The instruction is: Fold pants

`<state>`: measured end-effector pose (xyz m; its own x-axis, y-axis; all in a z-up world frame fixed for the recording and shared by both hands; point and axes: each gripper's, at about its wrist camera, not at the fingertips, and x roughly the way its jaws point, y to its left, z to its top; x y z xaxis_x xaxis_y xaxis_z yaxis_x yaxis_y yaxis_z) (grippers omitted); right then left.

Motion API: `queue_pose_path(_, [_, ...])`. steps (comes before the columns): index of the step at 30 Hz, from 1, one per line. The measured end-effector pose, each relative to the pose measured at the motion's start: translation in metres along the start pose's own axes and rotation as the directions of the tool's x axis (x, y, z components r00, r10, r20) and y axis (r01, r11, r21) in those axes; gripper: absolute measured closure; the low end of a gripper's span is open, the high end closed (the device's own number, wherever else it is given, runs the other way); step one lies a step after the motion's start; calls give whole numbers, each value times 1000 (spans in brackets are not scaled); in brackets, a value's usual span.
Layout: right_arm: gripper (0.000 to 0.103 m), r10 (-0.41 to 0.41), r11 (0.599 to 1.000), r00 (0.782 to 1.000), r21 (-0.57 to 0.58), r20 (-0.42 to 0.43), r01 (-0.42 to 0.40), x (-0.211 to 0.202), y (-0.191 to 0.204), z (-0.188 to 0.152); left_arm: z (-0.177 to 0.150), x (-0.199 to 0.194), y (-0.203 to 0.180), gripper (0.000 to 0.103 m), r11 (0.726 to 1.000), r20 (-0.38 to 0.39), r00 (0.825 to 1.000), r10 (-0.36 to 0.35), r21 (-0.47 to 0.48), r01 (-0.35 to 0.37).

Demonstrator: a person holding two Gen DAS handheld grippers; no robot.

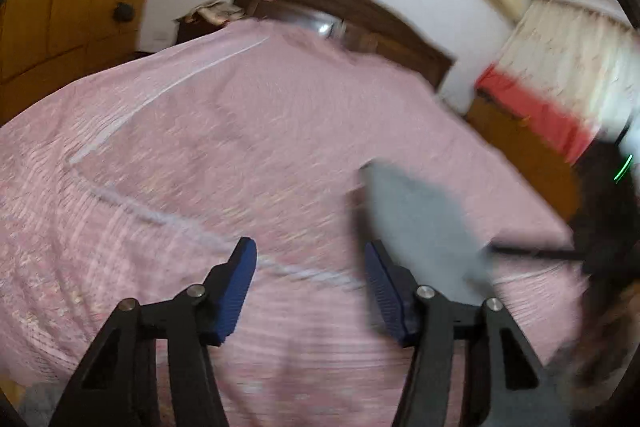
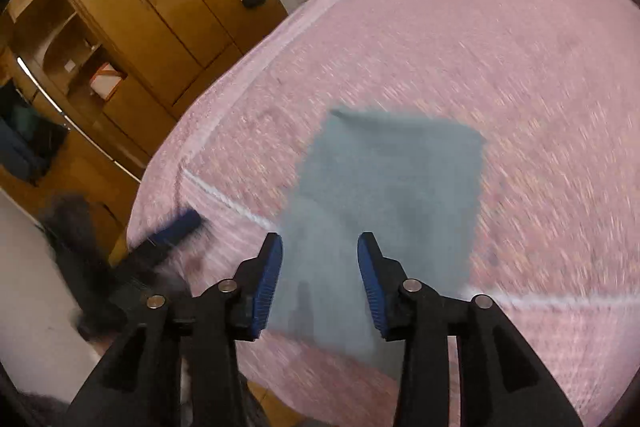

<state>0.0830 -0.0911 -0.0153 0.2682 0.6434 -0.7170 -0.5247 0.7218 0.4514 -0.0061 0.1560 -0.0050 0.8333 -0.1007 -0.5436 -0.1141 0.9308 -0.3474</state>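
On the pink bedspread (image 2: 460,39), the folded grey-blue pants (image 2: 392,187) are laid flat as a soft rectangle just ahead of the right tool (image 2: 320,247), whose ribbed blue pads are held apart with nothing gripped. The left tool (image 1: 310,255) is likewise seen released, the pants lying off its right finger.

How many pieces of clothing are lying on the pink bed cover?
1. A single grey-blue folded garment lies on the pink bed cover, near the bed's front edge, just ahead of the right gripper. Motion blur may hide other small items.
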Motion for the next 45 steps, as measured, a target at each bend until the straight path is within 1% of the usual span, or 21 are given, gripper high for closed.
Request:
queue_pose_path(3, [63, 73, 996, 997, 50, 18, -73, 10, -18, -16, 4, 4, -32, 52, 978, -37, 978, -204, 22, 205])
queue_pose_path(5, [63, 141, 987, 989, 66, 47, -144, 15, -21, -23, -5, 26, -58, 59, 977, -108, 978, -176, 101, 187])
queue_pose_path(7, [63, 171, 983, 982, 46, 76, -175, 19, -18, -30, -24, 58, -71, 72, 980, -177, 984, -37, 185, 70])
queue_pose_path(9, [72, 142, 989, 987, 37, 81, -145, 28, -15, -38, -39, 80, -63, 74, 980, -205, 977, 57, 197, -16])
queue_pose_path(11, [97, 16, 1000, 997, 3, 74, -16, 40, -10, -44, -42, 84, -45, 69, 993, -203, 979, 16, 117, 8])
queue_pose_path(13, [99, -28, 999, 995, -19, 98, 30, 47, 1, -49, -39, 88, -38, 66, 996, -208, 978, 8, 84, 10])
queue_pose_path(15, [99, -32, 999, 996, -30, 81, 35, 47, 7, -45, -36, 91, -43, 66, 991, -177, 983, 39, 132, -16])
queue_pose_path(18, [99, 60, 998, 997, -20, 51, -59, 39, 8, -20, -29, 91, -52, 67, 983, -148, 987, 59, 180, -31])
queue_pose_path(21, [99, 143, 989, 986, -34, 88, -141, 29, 6, 28, -24, 77, -52, 67, 990, -129, 990, 49, 138, -31])
queue_pose_path(24, [99, 294, 953, 955, -57, -45, -296, 70, 11, 86, -29, 53, -52, 67, 997, -93, 996, -6, 74, 13])
queue_pose_path(26, [99, 303, 948, 939, -52, -164, -315, 111, 20, 108, -34, 48, -54, 67, 997, -79, 997, -24, 65, 29])
queue_pose_path(29, [102, 160, 971, 945, -128, -286, -203, 169, 30, 129, -44, 61, -57, 67, 997, -134, 991, 8, 74, 2])
queue_pose_path(31, [103, 20, 977, 970, -200, -243, -71, 180, 27, 149, -49, 64, -47, 67, 999, -149, 989, -26, 26, 31])
queue_pose_path(32, [102, -137, 962, 976, -260, -172, 89, 179, 25, 165, -49, 63, -45, 67, 999, -151, 988, -39, 15, 42])
queue_pose_path(34, [102, -329, 896, 940, -343, -89, 282, 173, 28, 188, -50, 59, -45, 67, 998, -146, 989, -38, 36, 44])
queue_pose_path(36, [101, -287, 898, 947, -386, -142, 214, 168, 41, 203, -52, 56, -47, 67, 998, -136, 990, -31, 48, 38])
queue_pose_path(37, [99, -276, 882, 936, -444, -219, 157, 172, 57, 209, -56, 53, -51, 67, 998, -133, 991, -32, 47, 39])
queue_pose_path(38, [87, -294, 860, 919, -493, -263, 134, 179, 69, 211, -59, 48, -56, 67, 998, -128, 991, -36, 49, 43])
queue_pose_path(40, [66, -389, 761, 861, -641, -328, 100, 195, 103, 206, -66, 40, -62, 67, 997, -126, 991, -43, 60, 51])
queue_pose_path(43, [61, -507, 699, 726, -714, -464, 32, 233, 135, 194, -59, 45, -65, 66, 997, -140, 989, -54, 54, 62])
queue_pose_path(45, [61, -614, 641, 631, -766, -474, 47, 257, 144, 185, -56, 49, -60, 65, 997, -149, 987, -65, 37, 71])
